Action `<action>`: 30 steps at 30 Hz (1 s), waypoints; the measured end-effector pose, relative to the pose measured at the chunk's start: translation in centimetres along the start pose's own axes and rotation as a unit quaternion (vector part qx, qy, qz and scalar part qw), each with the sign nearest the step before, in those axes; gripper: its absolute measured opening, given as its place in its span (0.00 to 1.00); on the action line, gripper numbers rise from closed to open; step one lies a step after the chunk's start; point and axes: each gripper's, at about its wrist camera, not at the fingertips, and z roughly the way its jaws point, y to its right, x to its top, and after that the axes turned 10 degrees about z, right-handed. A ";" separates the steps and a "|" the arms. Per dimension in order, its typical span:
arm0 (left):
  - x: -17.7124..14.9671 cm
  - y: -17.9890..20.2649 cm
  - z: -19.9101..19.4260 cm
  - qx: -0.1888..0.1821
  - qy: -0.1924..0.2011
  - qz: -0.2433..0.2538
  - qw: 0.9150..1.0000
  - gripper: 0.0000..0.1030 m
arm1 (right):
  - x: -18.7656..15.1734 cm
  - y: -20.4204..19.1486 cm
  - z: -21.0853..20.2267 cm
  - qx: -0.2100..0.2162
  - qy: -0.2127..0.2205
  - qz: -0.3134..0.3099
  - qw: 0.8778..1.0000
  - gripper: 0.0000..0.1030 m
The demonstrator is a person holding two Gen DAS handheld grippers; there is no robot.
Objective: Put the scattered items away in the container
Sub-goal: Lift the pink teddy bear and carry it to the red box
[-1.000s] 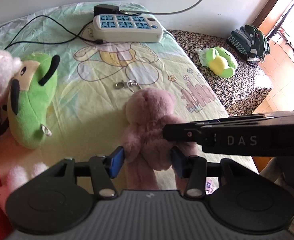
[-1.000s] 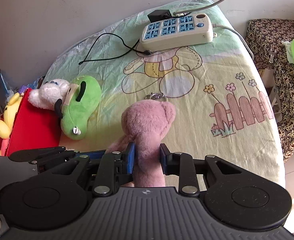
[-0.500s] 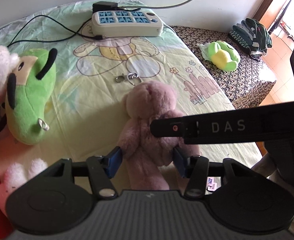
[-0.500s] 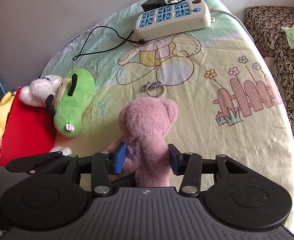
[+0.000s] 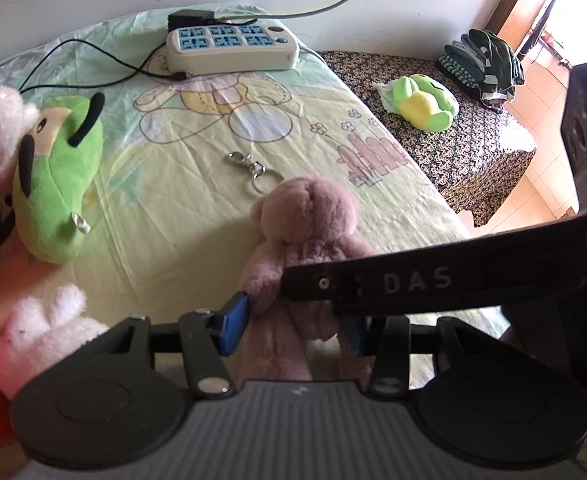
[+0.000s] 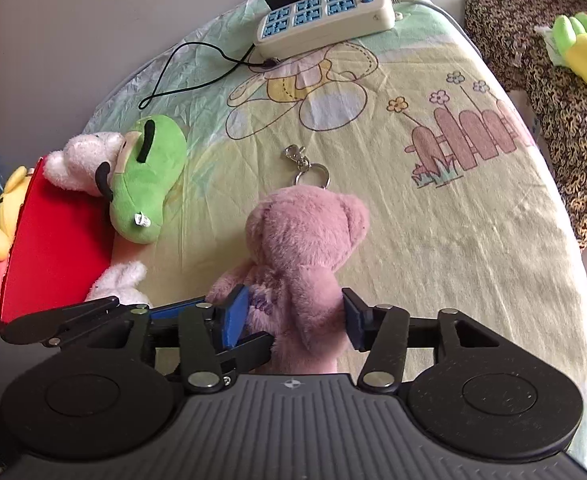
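Note:
A pink plush bear point(image 5: 305, 236) point(image 6: 301, 248) lies on the cartoon-print sheet with a metal key ring point(image 6: 307, 168) at its head. My left gripper point(image 5: 289, 326) is open with its jaws on either side of the bear's lower body. My right gripper point(image 6: 295, 314) is open too, its blue pads spread on either side of the bear without squeezing it. A green plush point(image 6: 145, 184) and a white plush point(image 6: 81, 158) lie beside the red container point(image 6: 53, 240), which holds a yellow plush point(image 6: 1, 216).
A white power strip point(image 6: 325, 16) with a black cable lies at the far end of the sheet. A patterned bench point(image 5: 445, 136) to the right carries a green-yellow frog plush point(image 5: 425, 102) and folded clothes point(image 5: 485, 64).
My right gripper, shut on the bear a second ago, has opened wide and let it go. Both cameras have drawn back a little; the key ring now shows fully.

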 end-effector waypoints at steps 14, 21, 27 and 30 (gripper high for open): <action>0.1 0.2 -7.5 -0.002 0.080 -0.026 0.996 0.45 | -1.2 -3.6 -5.7 0.031 0.056 -0.031 0.997 0.43; -0.5 -2.8 -14.5 0.000 0.149 -0.061 0.987 0.45 | -2.0 -10.0 -9.5 0.052 0.104 -0.103 0.988 0.41; -2.1 -6.6 -20.2 0.017 0.190 -0.057 0.980 0.45 | -3.0 -15.9 -10.9 0.079 0.132 -0.137 0.979 0.41; -3.2 -9.3 -22.6 0.026 0.197 -0.056 0.978 0.45 | -3.9 -19.3 -10.4 0.088 0.139 -0.145 0.976 0.41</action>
